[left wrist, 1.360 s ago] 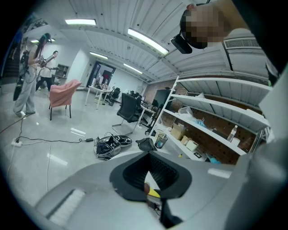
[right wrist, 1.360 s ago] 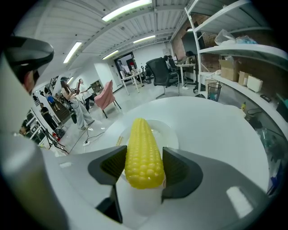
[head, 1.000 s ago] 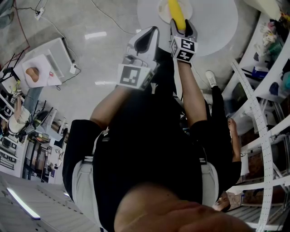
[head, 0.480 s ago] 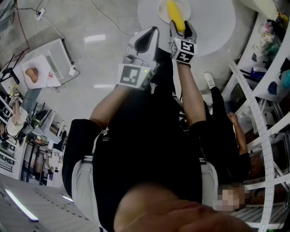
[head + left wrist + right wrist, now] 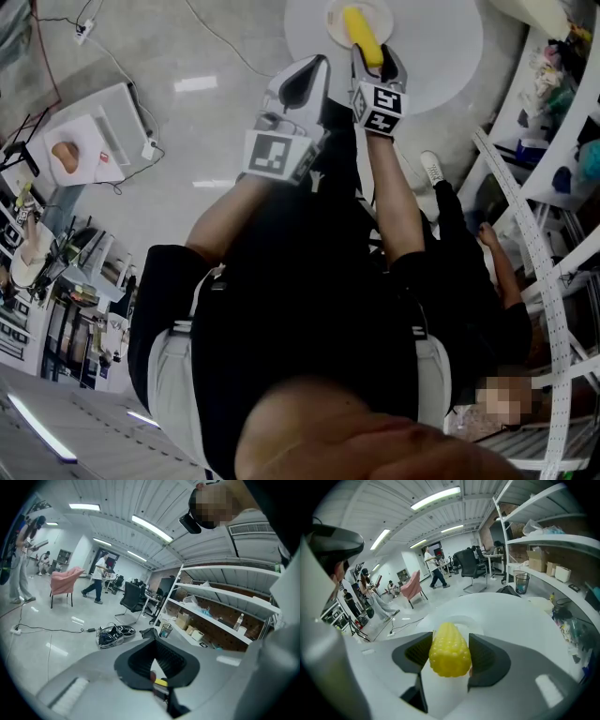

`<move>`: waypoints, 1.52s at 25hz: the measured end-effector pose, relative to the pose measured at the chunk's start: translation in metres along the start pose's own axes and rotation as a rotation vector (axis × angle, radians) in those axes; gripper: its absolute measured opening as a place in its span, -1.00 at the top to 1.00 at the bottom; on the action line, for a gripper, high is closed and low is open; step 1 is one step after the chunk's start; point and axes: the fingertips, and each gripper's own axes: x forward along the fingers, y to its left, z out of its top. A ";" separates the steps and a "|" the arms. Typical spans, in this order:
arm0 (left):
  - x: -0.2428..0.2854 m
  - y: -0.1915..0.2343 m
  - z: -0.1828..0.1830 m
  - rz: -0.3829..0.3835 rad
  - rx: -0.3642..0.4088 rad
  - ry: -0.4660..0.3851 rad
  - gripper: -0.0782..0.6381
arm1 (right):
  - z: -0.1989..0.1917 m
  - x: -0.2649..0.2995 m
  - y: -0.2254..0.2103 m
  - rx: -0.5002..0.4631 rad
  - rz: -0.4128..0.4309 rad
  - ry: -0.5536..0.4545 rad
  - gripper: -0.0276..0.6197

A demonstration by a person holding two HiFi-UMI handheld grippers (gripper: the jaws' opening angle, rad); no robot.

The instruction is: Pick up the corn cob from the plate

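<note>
A yellow corn cob (image 5: 362, 36) sits between the jaws of my right gripper (image 5: 377, 54), which is shut on its near end. The cob's far end reaches over a white plate (image 5: 382, 17) on the round white table (image 5: 441, 47). In the right gripper view the corn cob (image 5: 449, 654) fills the gap between the dark pads (image 5: 485, 658) of the right gripper (image 5: 449, 644), and the plate (image 5: 465, 622) lies just beyond it. My left gripper (image 5: 312, 67) hangs beside the right one, off the table's edge, shut on nothing. In its own view the left gripper (image 5: 154, 641) points out over the room.
Metal shelving (image 5: 553, 187) with boxes runs along the right side. A person (image 5: 473, 281) crouches beside it, close to my right arm. A white device (image 5: 98, 131) and cables (image 5: 216, 37) lie on the glossy floor to the left.
My right gripper has drawn the corn cob slightly back toward me, so more of the plate shows beyond it. The left gripper has stayed put.
</note>
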 end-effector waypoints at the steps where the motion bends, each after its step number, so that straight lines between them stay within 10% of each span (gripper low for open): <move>1: -0.001 -0.001 0.000 -0.001 0.000 -0.001 0.77 | 0.000 -0.002 0.000 -0.001 0.000 -0.002 0.13; 38: -0.050 -0.036 0.064 -0.087 0.046 -0.140 0.77 | 0.067 -0.087 0.028 -0.038 -0.037 -0.157 0.14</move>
